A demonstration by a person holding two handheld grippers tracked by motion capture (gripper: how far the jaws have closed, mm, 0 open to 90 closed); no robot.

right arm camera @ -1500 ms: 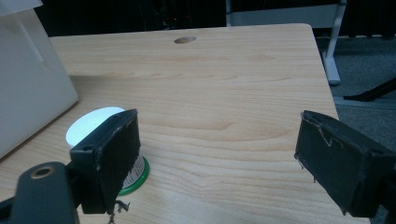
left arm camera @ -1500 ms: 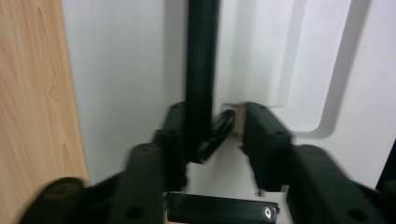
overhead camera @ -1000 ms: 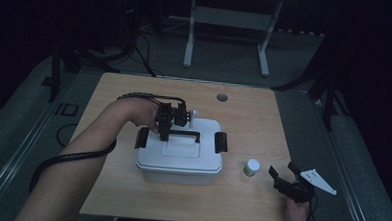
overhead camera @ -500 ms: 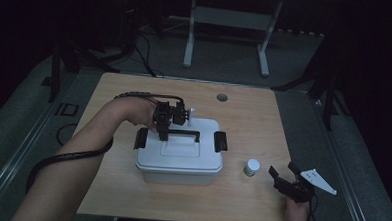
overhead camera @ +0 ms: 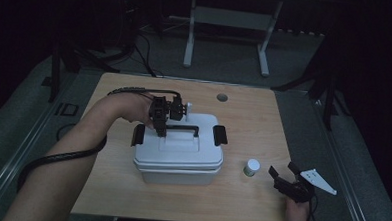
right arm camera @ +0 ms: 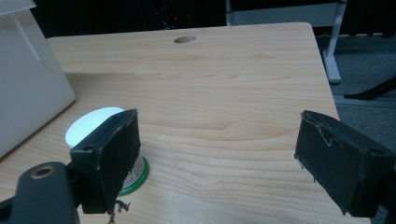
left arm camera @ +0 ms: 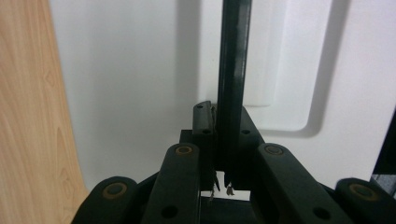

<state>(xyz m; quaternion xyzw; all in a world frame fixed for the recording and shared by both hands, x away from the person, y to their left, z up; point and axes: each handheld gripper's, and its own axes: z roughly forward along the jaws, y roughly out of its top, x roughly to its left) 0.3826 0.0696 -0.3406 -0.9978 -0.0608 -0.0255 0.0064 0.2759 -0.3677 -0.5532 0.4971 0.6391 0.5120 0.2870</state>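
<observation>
Crosswise atop the white box, black handle running left-right, left tool clamped on it, right tool agape.

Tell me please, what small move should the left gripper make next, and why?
Probably lift straight up. The left gripper is shut on the black handle of the white box, and both side latches look swung open.

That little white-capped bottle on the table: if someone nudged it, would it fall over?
Probably not easily: the small bottle looks squat, standing upright on a wide green base on the flat table. It seems light, so a nudge would likely slide it. Once tipped, its round body could roll.
</observation>
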